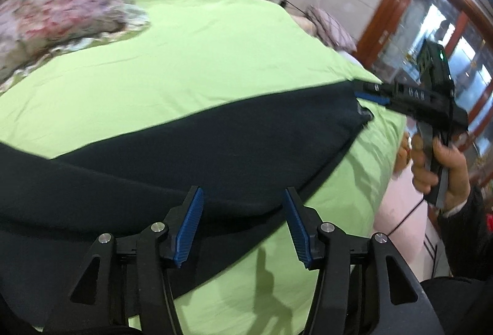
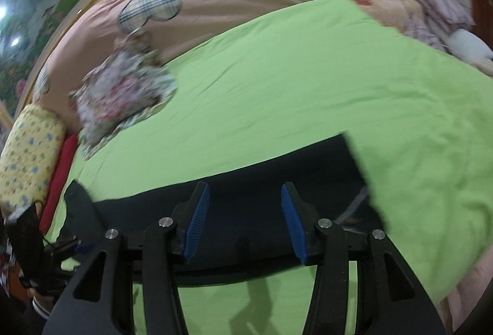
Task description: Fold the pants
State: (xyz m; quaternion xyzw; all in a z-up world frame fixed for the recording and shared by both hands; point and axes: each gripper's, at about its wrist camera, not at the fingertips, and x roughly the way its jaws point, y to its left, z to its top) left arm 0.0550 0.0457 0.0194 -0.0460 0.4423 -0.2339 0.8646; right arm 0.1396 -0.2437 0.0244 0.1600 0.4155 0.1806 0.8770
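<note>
Dark knit-looking cloth: the pants (image 1: 191, 144) lie flat as a long band across the near part of a green sheet (image 1: 197, 51) on the bed.

Left wrist view: left gripper (image 1: 243, 227) hovers over the near edge of the band, jaws spread wide, nothing between the blue pads. Far right, the right gripper (image 1: 369, 96) reaches to the band's end corner; its tip meets the cloth there, but whether it is pinching cannot be told from this angle. A hand (image 1: 437, 168) holds its handle. A floral cushion (image 1: 64, 11) sits far left, well apart from the pants.

Right wrist view: right gripper (image 2: 245, 221) is over the pants (image 2: 246, 190), jaws released, pads apart, no cloth between them. The band's right end shows a square-cut edge with a pale strip near it.

Handling, judged: soft, limp, light; will drape and sag when lifted and should slide easily over the sheet. Best taken at end corners or a doubled edge, pinching all layers together.

View differences: the left view alone shows the band's full run and the other tool from outside; the right view alone settles that its jaws are released, and shows a yellow pillow (image 2: 27, 150) at the far left.
</note>
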